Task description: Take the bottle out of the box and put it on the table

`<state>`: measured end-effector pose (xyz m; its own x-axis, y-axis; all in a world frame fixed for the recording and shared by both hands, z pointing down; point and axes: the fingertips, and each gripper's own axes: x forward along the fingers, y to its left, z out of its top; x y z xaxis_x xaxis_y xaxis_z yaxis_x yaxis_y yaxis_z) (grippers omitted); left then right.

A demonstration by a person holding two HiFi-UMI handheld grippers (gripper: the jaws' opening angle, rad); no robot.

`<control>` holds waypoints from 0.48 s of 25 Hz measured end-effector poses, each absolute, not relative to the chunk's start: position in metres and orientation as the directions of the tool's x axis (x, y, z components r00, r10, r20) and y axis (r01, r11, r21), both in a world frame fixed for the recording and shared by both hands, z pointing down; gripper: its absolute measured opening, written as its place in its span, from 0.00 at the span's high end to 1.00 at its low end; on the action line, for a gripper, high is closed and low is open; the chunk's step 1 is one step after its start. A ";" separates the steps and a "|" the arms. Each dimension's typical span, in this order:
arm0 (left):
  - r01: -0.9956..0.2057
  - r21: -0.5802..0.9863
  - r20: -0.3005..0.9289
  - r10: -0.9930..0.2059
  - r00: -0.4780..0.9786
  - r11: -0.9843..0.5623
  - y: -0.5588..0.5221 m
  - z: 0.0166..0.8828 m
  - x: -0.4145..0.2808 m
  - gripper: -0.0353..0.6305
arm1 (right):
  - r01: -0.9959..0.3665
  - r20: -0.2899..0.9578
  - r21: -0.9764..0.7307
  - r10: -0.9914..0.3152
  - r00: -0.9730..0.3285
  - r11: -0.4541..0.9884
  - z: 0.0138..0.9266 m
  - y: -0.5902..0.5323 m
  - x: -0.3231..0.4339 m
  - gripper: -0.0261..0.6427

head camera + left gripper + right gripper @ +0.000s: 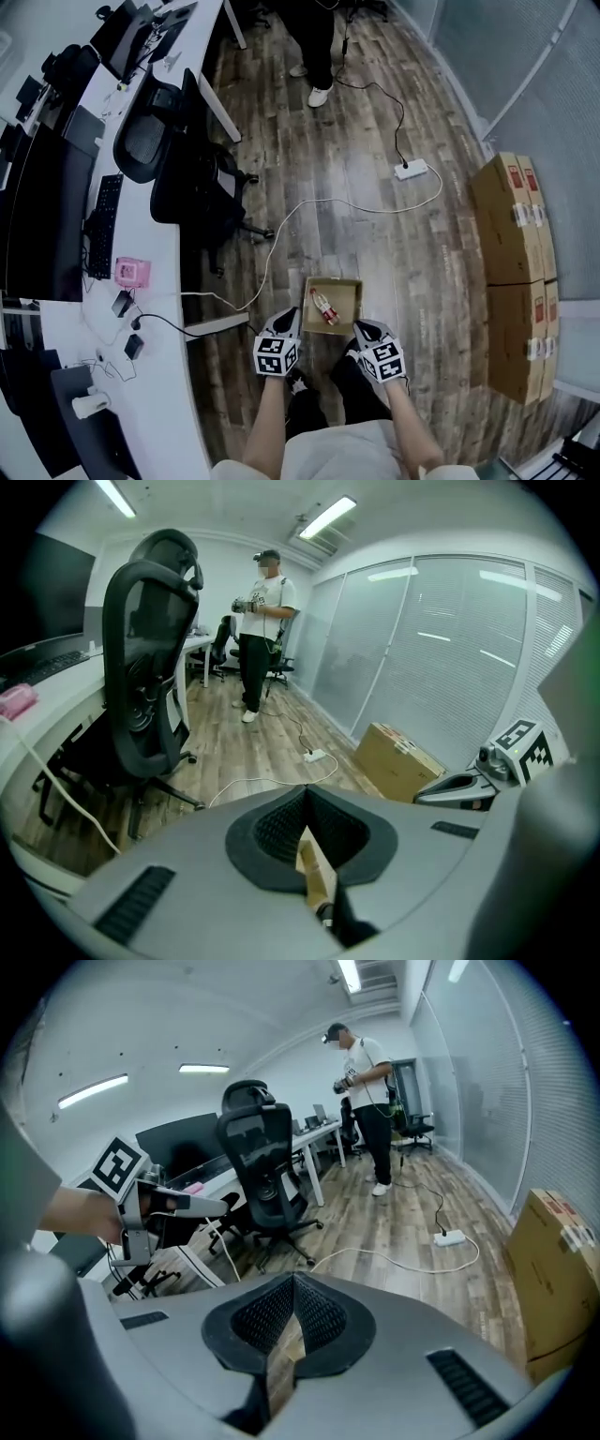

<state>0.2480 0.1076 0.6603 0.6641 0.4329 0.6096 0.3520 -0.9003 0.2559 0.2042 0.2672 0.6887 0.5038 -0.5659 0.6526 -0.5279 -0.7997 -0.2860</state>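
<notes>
Wood-plank floor (375, 234) bears the box (334, 280) holding the bottle (324, 307) beside a white desk (161, 274); left tool (289, 322) and right tool (362, 328) closed.

Bright ceiling strips (328, 516); fisheye edges curve, darken.

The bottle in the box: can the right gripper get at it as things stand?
Probably yes. The box is open on top, the bottle lies uncovered, and the right gripper hangs near the box's edge. The gripper's jaws are together, so they must open first.
</notes>
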 end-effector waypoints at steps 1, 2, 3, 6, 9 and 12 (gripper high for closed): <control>0.339 0.256 0.617 0.422 0.663 -0.906 0.103 0.670 0.247 0.92 | -0.522 0.660 -0.293 -0.565 0.496 -0.801 0.699 0.267 0.204 0.90; 0.328 0.255 0.626 0.413 0.662 -0.910 0.099 0.680 0.245 0.92 | -0.521 0.666 -0.296 -0.564 0.489 -0.801 0.708 0.265 0.204 0.90; 0.319 0.255 0.633 0.407 0.658 -0.913 0.095 0.690 0.243 0.92 | -0.522 0.672 -0.295 -0.562 0.482 -0.800 0.717 0.264 0.205 0.90; 0.314 0.265 0.646 0.410 0.644 -0.912 0.088 0.723 0.241 0.92 | -0.518 0.692 -0.302 -0.558 0.459 -0.800 0.747 0.259 0.206 0.90; 0.315 0.289 0.651 0.426 0.627 -0.904 0.077 0.760 0.239 0.92 | -0.521 0.710 -0.305 -0.555 0.434 -0.798 0.783 0.246 0.206 0.90; 0.319 0.316 0.671 0.448 0.590 -0.894 0.063 0.799 0.228 0.92 | -0.501 0.741 -0.316 -0.540 0.400 -0.806 0.826 0.230 0.197 0.90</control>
